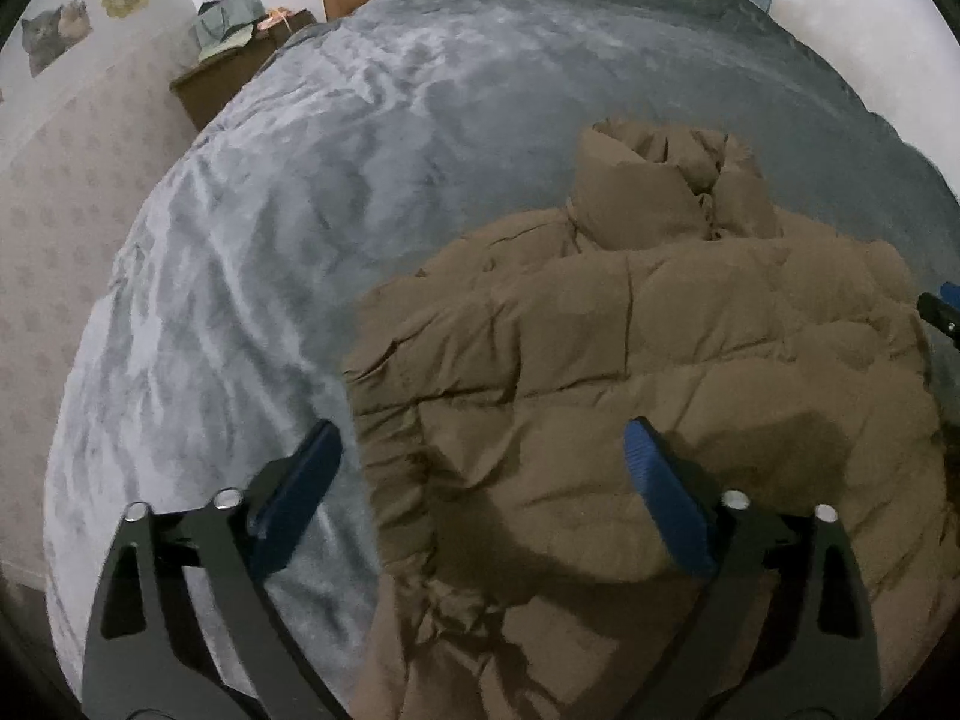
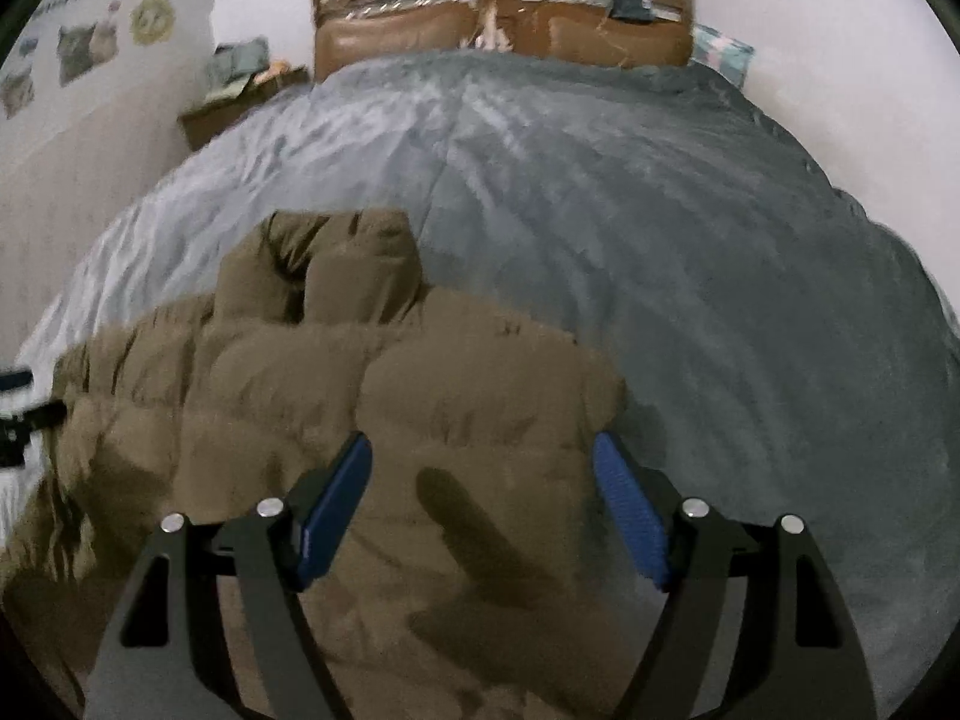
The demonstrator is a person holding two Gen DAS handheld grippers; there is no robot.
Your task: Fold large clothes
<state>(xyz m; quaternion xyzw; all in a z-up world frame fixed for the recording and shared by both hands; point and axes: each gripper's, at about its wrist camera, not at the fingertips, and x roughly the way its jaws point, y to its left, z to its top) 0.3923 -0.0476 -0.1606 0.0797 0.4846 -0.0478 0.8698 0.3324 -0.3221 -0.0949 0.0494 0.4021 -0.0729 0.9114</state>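
Brown jacket (image 1: 630, 360) hem cut off at both frames' bottom edges — sleeves not visible. Wall stickers (image 2: 78, 51) blurred, nightstand clutter (image 1: 231, 24) too small to identify.

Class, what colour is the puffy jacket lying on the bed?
Brown; the jacket shows best in the left wrist view.

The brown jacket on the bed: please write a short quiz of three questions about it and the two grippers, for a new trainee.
1. True or false: the left gripper is clamped on the brown puffer jacket.
2. Toward what does the jacket's collar point? A) the headboard B) the cameras
3. Fill in: the jacket lies on a ____ blanket.

Key: 1 false, both grippers, the right gripper too, are open above it; 2 A; 3 grey.
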